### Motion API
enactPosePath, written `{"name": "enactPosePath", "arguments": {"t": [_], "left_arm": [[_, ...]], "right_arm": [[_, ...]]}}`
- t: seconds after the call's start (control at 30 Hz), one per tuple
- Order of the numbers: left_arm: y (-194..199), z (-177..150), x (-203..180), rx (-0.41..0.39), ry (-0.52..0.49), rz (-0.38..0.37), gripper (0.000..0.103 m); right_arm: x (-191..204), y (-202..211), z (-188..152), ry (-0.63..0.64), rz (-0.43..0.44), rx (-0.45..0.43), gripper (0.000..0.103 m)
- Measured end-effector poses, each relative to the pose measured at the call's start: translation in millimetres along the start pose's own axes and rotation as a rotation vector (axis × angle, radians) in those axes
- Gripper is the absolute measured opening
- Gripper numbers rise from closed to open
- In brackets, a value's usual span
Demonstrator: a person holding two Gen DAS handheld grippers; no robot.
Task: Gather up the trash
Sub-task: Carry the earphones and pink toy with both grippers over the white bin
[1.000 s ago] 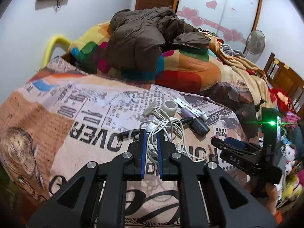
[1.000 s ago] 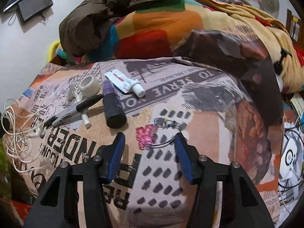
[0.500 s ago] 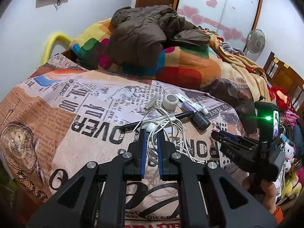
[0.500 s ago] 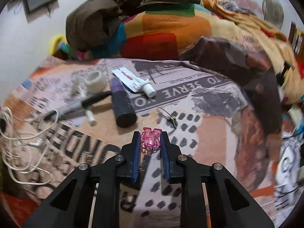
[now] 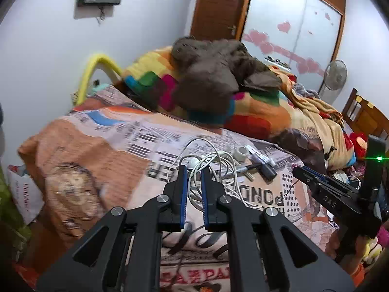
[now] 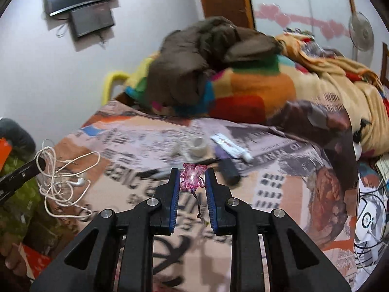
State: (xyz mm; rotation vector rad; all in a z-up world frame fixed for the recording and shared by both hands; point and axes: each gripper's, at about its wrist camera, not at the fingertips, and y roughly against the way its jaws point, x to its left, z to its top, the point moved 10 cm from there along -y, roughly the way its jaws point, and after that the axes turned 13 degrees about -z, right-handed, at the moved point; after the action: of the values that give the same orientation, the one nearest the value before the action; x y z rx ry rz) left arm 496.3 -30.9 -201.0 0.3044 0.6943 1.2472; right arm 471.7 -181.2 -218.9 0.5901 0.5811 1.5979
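Earphone cable (image 5: 214, 170) and pink charm (image 6: 192, 176) are lifted above the newspaper-print bedsheet (image 5: 97, 146).
Left gripper (image 5: 193, 170) pinches the cable, right gripper (image 6: 192, 174) pinches the charm; blankets (image 5: 255, 112) crowd the far side, near bed edge free.

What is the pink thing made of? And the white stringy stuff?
The pink charm looks like clear, glossy plastic, since light shines through it. The white earphone cord looks like thin rubbery plastic: smooth, matte and floppy, hanging in loose loops. Neither is certain from looks alone.
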Motion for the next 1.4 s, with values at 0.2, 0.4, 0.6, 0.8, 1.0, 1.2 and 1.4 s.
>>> {"name": "enactPosePath", "arguments": {"t": [0.2, 0.4, 0.6, 0.8, 1.0, 1.2, 1.4], "left_arm": [[68.6, 3.7, 34.9, -0.05, 0.006, 0.069, 0.009], [141.5, -6.0, 78.1, -0.081, 0.013, 0.157, 0.009], [206.1, -31.2, 126.3, -0.091, 0.055, 0.258, 0.009], [252.4, -67.6, 171.0, -0.084, 0.114, 0.335, 0.009], [275.5, -117.5, 210.2, -0.042, 0.19, 0.381, 0.009], [279.7, -170.1, 238.9, 0.022, 0.255, 0.4, 0.009], [272.3, -223.7, 261.6, 0.082, 0.351, 0.403, 0.009]], "right_arm": [[61.5, 51.4, 1.2, 0.059, 0.081, -0.046, 0.019], [127.6, 94.8, -6.8, 0.112, 0.191, -0.061, 0.019], [187.6, 125.5, -26.6, 0.181, 0.271, -0.068, 0.019], [242.5, 139.5, -54.9, 0.272, 0.327, -0.046, 0.019], [286.4, 147.7, -85.2, 0.363, 0.371, -0.018, 0.019], [329.1, 144.9, -125.0, 0.441, 0.419, 0.044, 0.019], [363.5, 129.3, -176.9, 0.566, 0.436, 0.125, 0.019]]}}
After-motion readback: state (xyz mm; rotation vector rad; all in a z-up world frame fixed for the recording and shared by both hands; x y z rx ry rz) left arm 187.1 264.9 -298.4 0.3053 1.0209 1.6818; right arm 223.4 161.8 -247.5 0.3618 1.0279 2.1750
